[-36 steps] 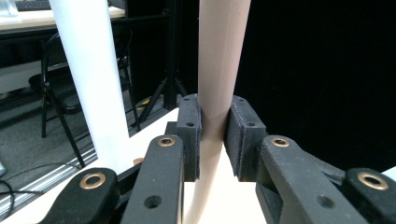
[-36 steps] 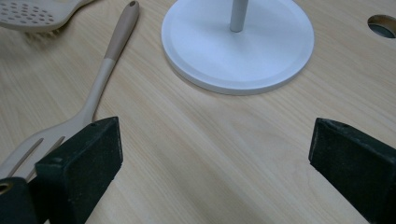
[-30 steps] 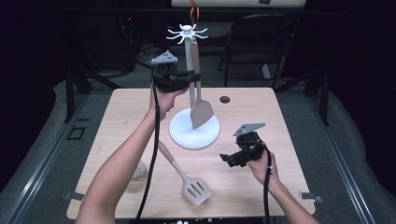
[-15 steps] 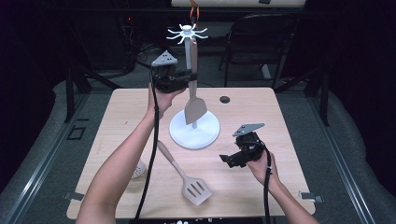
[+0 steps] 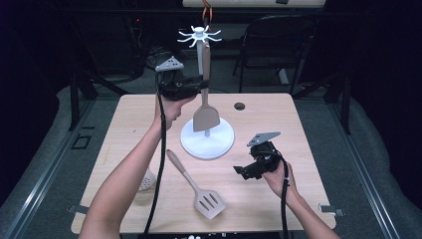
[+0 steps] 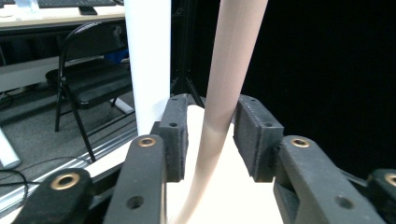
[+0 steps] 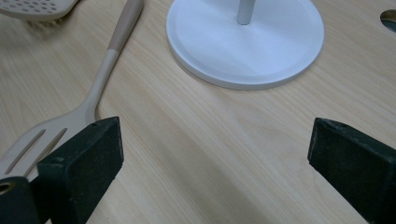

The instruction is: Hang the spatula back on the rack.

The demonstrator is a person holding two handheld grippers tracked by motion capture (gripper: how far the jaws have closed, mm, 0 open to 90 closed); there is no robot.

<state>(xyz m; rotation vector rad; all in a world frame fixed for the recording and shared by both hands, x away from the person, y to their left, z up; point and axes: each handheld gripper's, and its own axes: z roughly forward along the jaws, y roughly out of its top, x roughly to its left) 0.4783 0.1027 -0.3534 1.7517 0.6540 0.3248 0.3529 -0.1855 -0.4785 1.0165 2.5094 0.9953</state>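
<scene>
A white utensil stand point(image 5: 207, 139) rises from mid-table to a ring of hooks point(image 5: 199, 36). A beige spatula point(image 5: 206, 118) hangs upright beside the pole, blade down over the base, its top end at the hooks. My left gripper point(image 5: 201, 85) sits around its handle point(image 6: 229, 79); the jaws have just been opening, and both pads point(image 6: 175, 135) stand clear of the handle between them. My right gripper point(image 5: 244, 172) rests open and empty low over the table, in front and to the right of the base point(image 7: 247, 46).
A slotted spatula point(image 5: 196, 186) lies diagonally on the near table, its blade beside my right gripper's left jaw point(image 7: 100, 79). A perforated spoon point(image 5: 147, 180) lies partly under the left forearm. A cable hole point(image 5: 240, 106) marks the table's back; a folding chair point(image 5: 278, 40) stands behind.
The hanging spatula swung from a slight tilt to upright, its blade drifting left toward the pole. The left gripper's jaws have let go of the handle. The right gripper stayed put.
</scene>
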